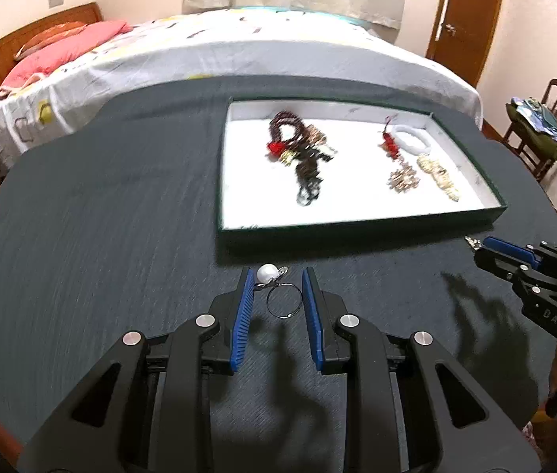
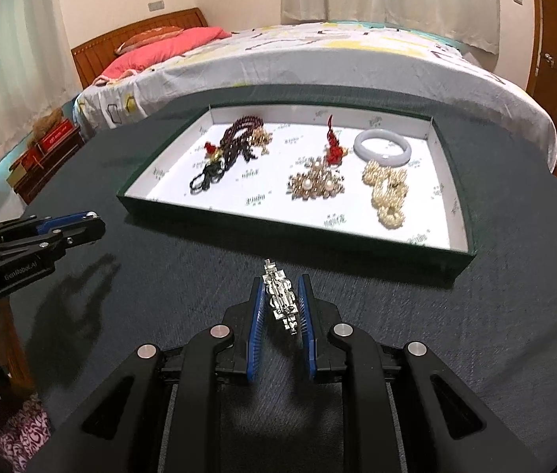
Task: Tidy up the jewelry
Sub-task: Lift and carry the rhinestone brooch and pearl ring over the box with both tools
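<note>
The left gripper's (image 1: 276, 282) fingers stood apart around a pearl ring (image 1: 274, 289) at lower centre, touching only one pad. The right gripper (image 2: 281, 289) pinched a silver brooch (image 2: 281, 299); beyond lay the jewelry tray (image 2: 357, 232), centre frame.

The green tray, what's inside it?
Inside the green tray: dark bead strands, a red tassel charm, a pale bangle, a gold pearl brooch and a pearl cluster. Whatever lies beneath the bead tangle is hidden.
</note>
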The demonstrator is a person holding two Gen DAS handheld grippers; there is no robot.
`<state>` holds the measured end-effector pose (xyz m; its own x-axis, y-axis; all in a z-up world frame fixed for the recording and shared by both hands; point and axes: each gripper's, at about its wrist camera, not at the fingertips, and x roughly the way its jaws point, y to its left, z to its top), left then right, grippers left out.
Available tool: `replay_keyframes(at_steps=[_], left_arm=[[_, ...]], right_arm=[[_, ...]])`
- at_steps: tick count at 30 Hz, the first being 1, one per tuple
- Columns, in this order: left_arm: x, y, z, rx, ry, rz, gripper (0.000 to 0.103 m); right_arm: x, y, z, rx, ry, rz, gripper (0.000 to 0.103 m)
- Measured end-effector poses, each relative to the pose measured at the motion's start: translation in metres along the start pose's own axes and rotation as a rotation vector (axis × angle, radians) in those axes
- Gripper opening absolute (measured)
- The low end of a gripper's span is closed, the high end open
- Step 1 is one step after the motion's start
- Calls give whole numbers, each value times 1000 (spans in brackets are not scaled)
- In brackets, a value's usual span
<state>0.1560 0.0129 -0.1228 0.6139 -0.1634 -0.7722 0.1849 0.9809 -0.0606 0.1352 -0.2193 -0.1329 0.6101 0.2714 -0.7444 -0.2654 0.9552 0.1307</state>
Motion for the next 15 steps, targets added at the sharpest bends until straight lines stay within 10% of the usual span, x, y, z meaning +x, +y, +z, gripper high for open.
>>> replay_keyframes(at_steps=[15], left_arm=[[16,-35,57,43,-95,-60,25]], right_arm=[[-7,-14,49,20,-108,-43,18]])
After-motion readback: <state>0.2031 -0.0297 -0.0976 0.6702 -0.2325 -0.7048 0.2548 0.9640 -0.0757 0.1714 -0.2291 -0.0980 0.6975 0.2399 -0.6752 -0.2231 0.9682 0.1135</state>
